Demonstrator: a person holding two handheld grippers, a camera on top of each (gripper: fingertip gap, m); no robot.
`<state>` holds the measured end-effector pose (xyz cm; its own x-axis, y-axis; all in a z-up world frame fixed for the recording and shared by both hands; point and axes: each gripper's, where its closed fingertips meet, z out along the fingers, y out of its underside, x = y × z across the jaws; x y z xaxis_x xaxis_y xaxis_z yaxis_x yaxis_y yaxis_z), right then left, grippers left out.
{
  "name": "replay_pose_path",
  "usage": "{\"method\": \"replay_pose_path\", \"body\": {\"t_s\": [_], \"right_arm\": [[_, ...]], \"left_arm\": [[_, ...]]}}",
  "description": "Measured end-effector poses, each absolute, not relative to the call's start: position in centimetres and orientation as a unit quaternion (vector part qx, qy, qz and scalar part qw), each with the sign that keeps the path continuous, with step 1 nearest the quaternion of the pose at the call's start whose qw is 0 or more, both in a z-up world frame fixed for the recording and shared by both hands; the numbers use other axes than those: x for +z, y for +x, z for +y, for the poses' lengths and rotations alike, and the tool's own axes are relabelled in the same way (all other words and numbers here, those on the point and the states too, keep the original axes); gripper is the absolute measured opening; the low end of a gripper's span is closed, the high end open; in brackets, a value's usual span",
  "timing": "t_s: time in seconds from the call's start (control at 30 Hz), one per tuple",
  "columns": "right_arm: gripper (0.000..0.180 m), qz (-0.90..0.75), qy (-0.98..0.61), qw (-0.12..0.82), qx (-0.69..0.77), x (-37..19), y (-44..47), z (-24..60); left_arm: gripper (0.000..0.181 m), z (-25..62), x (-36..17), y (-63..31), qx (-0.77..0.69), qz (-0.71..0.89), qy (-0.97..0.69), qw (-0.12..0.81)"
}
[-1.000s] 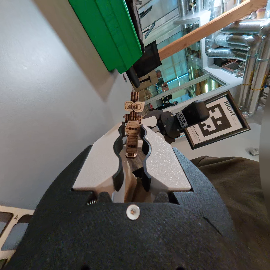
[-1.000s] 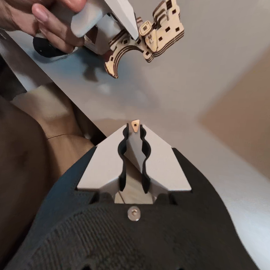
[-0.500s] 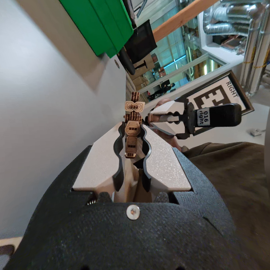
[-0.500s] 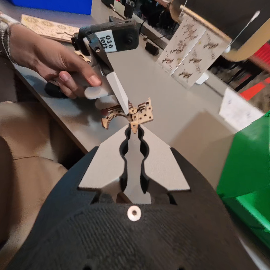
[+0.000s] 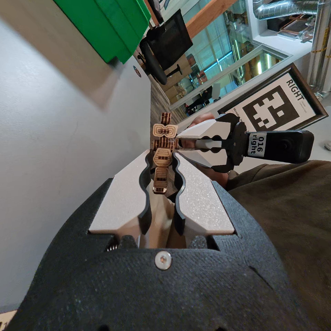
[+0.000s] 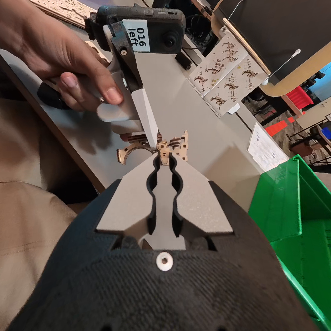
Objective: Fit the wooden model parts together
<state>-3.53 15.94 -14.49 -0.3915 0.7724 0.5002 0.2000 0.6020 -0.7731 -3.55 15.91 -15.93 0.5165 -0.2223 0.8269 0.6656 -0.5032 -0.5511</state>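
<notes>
Left claw (image 5: 162,157) shut tight on the wooden model (image 5: 163,154), held up in the air above the grey counter (image 6: 179,93). Right claw (image 6: 163,158) pinching a small wooden piece (image 6: 164,155), pressed right against the side of the model. Green bin (image 6: 295,206) close by on the right.
</notes>
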Motion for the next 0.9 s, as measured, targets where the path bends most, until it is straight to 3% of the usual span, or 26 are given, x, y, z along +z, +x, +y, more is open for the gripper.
{"method": "replay_pose_path", "body": {"t_s": [0.9], "right_arm": [[0.008,-0.738,-0.328,0.442,0.390,-12.9,-3.4,15.6]], "left_arm": [[0.020,15.5,-13.8,-3.6,-0.529,-0.135,-0.663,0.511]]}}
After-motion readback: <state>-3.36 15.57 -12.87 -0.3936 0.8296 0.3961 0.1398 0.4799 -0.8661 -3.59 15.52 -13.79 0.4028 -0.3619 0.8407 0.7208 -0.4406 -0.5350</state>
